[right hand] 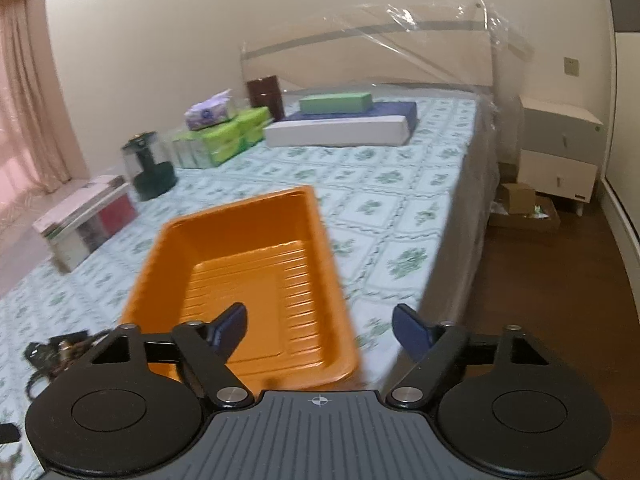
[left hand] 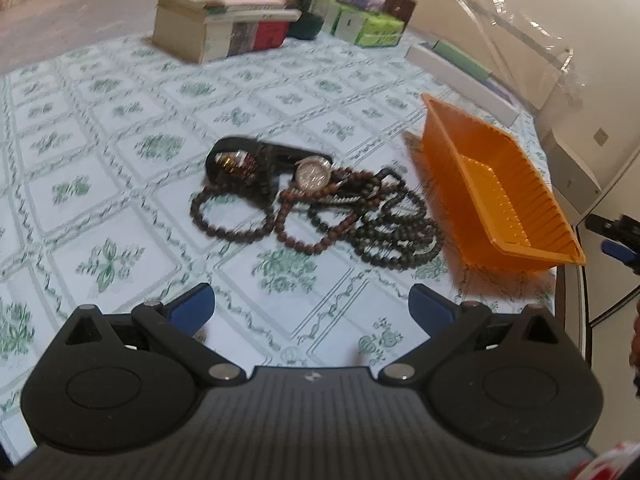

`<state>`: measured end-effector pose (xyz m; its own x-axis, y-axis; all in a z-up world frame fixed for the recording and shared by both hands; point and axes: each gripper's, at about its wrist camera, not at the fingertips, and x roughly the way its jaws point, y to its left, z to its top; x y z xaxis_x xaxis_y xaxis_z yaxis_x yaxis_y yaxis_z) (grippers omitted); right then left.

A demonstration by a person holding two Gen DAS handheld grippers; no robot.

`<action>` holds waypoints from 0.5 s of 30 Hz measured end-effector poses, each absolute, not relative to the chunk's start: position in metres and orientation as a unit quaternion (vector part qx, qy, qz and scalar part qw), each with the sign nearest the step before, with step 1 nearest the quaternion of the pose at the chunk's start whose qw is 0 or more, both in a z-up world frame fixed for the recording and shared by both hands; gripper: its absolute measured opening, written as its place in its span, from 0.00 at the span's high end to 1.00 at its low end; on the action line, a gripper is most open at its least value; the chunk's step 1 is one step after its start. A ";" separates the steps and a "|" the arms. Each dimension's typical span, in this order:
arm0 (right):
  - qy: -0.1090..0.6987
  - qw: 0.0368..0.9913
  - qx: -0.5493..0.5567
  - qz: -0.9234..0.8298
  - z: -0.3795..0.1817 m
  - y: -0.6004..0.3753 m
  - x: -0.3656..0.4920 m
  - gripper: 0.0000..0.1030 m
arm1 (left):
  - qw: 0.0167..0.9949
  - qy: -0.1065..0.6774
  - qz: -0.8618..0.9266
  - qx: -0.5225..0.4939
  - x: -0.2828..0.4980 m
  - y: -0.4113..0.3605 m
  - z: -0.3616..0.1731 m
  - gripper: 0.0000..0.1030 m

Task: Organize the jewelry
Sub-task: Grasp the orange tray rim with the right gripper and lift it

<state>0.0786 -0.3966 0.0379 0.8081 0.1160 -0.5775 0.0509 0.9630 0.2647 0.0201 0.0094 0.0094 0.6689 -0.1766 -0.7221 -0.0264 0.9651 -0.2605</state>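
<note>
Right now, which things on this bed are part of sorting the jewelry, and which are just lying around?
For the job:
- bead bracelets
- wristwatch
- black pouch
- orange tray

Just lying about:
- stack of books
- tissue packs
- dark green jar
- long flat boxes

Right gripper (right hand: 318, 326) is hanging over the near end of the orange plastic tray (right hand: 224, 240) with its jaws spread wide, nothing between them. Tray's sitting on the green floral bedsheet (right hand: 384, 184), and a dark tangle of jewelry (right hand: 56, 354) is just off its left corner, pretty blurry.
</note>
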 end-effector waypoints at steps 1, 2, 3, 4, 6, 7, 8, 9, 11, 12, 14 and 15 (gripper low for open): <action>0.314 0.939 0.134 0.022 0.034 -0.402 0.084 0.33 | 0.909 0.398 -0.044 -0.118 0.020 0.007 0.010 0.01; 0.321 0.937 0.134 0.026 0.030 -0.406 0.090 0.35 | 0.911 0.394 -0.047 -0.111 0.021 0.006 0.010 0.01; 0.332 0.933 0.136 0.032 0.025 -0.409 0.097 0.41 | 0.913 0.391 -0.049 -0.106 0.022 0.004 0.010 0.01; 0.343 0.928 0.138 0.038 0.020 -0.413 0.102 0.47 | 0.915 0.387 -0.053 -0.104 0.023 0.003 0.010 0.01; 0.359 0.921 0.146 0.052 0.012 -0.418 0.111 0.54 | 0.916 0.383 -0.056 -0.104 0.025 0.003 0.010 0.01; 0.367 0.917 0.148 0.055 0.007 -0.420 0.116 0.58 | 0.917 0.381 -0.058 -0.106 0.026 0.003 0.010 0.01; 0.374 0.913 0.150 0.056 0.003 -0.421 0.120 0.60 | 0.917 0.379 -0.059 -0.108 0.027 0.003 0.010 0.01; 0.381 0.910 0.153 0.057 0.000 -0.423 0.124 0.64 | 0.917 0.379 -0.061 -0.109 0.028 0.003 0.009 0.01; 0.394 0.903 0.158 0.061 -0.007 -0.422 0.130 0.68 | 0.916 0.380 -0.065 -0.109 0.030 0.003 0.008 0.01; 0.399 0.901 0.158 0.062 -0.010 -0.422 0.134 0.71 | 0.916 0.381 -0.066 -0.108 0.031 0.003 0.007 0.01; 0.409 0.897 0.157 0.067 -0.014 -0.420 0.138 0.75 | 0.914 0.385 -0.067 -0.109 0.033 0.002 0.005 0.01; 0.413 0.894 0.159 0.069 -0.016 -0.418 0.139 0.77 | 0.913 0.387 -0.068 -0.110 0.033 0.002 0.004 0.01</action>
<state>0.1395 -0.4185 -0.0159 0.6497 0.2550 -0.7162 0.0072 0.9400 0.3412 0.0335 0.0021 0.0035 0.6914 -0.2086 -0.6917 0.0389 0.9668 -0.2526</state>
